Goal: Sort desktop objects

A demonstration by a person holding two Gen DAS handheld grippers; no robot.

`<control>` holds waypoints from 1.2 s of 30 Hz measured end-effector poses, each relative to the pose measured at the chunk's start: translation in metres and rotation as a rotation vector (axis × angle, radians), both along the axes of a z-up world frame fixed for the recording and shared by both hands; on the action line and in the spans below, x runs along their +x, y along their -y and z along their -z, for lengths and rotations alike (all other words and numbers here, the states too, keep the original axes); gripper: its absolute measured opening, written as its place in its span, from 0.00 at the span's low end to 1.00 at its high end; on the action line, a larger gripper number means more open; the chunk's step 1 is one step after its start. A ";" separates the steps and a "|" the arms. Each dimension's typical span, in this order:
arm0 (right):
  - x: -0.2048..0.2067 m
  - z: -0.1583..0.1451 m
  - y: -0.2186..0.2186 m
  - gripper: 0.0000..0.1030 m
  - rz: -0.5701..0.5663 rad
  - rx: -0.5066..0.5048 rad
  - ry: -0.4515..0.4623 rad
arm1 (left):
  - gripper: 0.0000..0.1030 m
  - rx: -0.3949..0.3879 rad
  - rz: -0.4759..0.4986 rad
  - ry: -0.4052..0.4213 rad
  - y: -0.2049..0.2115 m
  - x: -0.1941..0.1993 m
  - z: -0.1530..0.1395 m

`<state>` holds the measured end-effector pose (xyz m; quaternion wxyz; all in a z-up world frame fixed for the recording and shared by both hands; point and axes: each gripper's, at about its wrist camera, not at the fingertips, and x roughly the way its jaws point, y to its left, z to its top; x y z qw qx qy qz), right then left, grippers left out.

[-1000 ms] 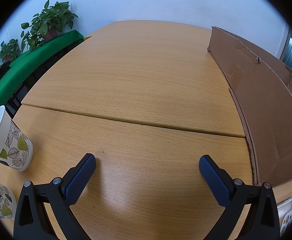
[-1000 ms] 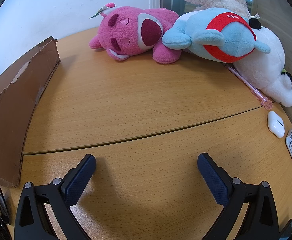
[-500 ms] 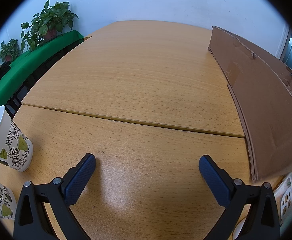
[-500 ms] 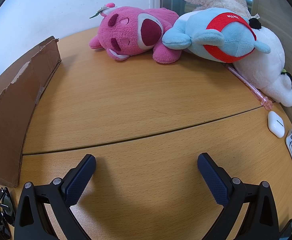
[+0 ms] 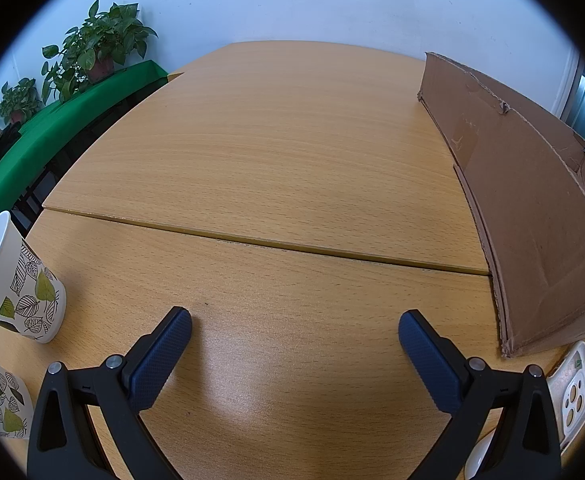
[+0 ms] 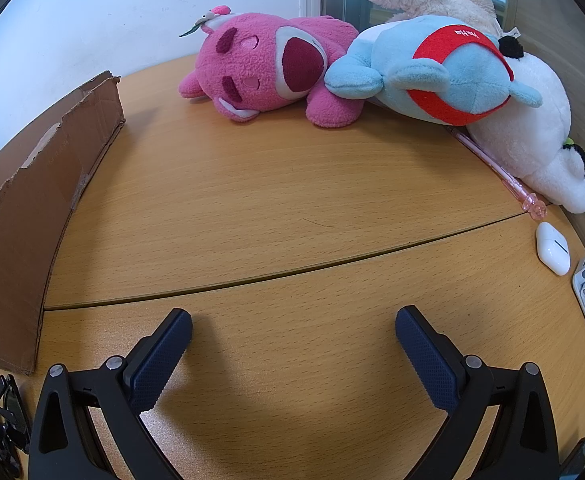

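Both grippers hover low and level over the pale wood-grain surface (image 5: 276, 152), the left gripper (image 5: 295, 330) and right gripper (image 6: 293, 328) with textured navy jaws spread wide, grasping nothing. A torn brown corrugated cardboard box (image 5: 532, 216) stands right of the left gripper. Beyond the right gripper lie a fuzzy pink plush toy (image 6: 268, 68), a glossy white earbud case (image 6: 553, 248) and a translucent pink pen (image 6: 500, 172).

Wooden worktop (image 5: 276, 160) of two panels meeting at a seam (image 5: 268, 242), set against a plain white wall (image 5: 292, 4); potted plants (image 5: 96, 46) stand on a green-covered surface (image 5: 52, 128) at left.
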<state>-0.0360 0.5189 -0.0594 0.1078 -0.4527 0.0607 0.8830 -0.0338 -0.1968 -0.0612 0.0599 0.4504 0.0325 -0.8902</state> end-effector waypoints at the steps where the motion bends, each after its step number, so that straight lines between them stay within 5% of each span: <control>1: 0.000 0.000 0.000 1.00 0.000 0.000 0.000 | 1.00 0.000 0.000 0.000 0.000 0.000 0.000; 24: 0.000 0.000 0.000 1.00 0.003 0.000 0.000 | 1.00 -0.008 0.009 0.025 -0.006 0.011 -0.002; 27: -0.001 0.001 0.001 1.00 0.014 0.000 0.000 | 1.00 -0.025 -0.005 -0.062 -0.014 0.044 -0.019; 30: 0.000 0.002 0.001 1.00 0.014 0.000 -0.001 | 1.00 0.090 0.030 -0.174 -0.024 0.070 -0.052; 36: -0.001 0.001 0.006 1.00 0.058 0.008 0.014 | 1.00 0.111 0.197 -0.241 -0.075 0.046 -0.107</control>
